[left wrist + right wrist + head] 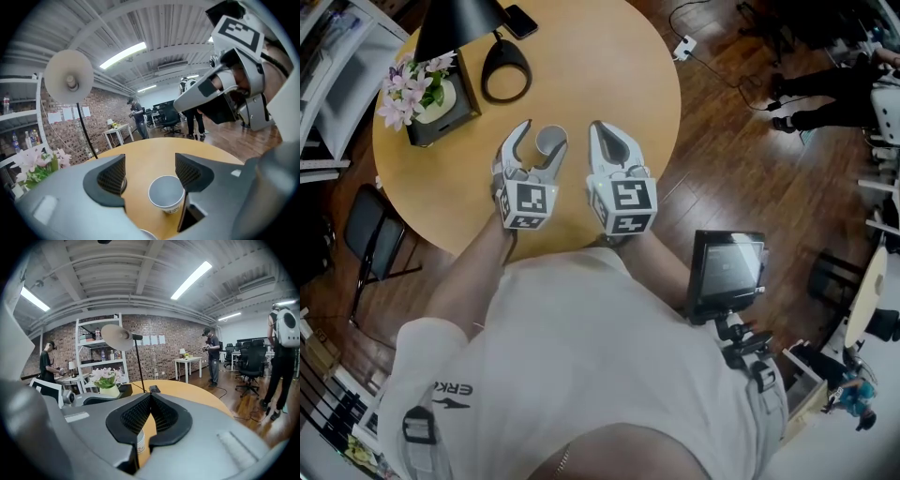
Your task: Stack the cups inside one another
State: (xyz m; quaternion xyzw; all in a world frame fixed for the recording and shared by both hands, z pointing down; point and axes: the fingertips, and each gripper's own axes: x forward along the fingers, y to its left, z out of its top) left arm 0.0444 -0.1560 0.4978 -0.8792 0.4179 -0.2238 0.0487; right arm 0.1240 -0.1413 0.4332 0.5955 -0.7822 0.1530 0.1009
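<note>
My left gripper [540, 137] stands wide. The cup [551, 140] sits upright on the table [609, 66] between its jaws, in the lower middle of the tabletop. In the left gripper view the cup [166, 193] lies nearer the right-hand pad [188, 169], which overlaps its rim in the picture. I can't tell whether they touch. The cup's inside shows only plain grey wall and floor. A pale curved rim [142, 233] peeks in at the bottom edge of that view, and I can't tell what it belongs to.

My right gripper [600, 131] is pinched tight on nothing, just right of the cup.

At upper left a pot [441, 103] holds pink flowers [405, 89], beside a black lamp [459, 23]. A phone [520, 21] lies at the top edge. Bare wood lies open above and right of the grippers. The table's near edge curves close under both marker cubes.
</note>
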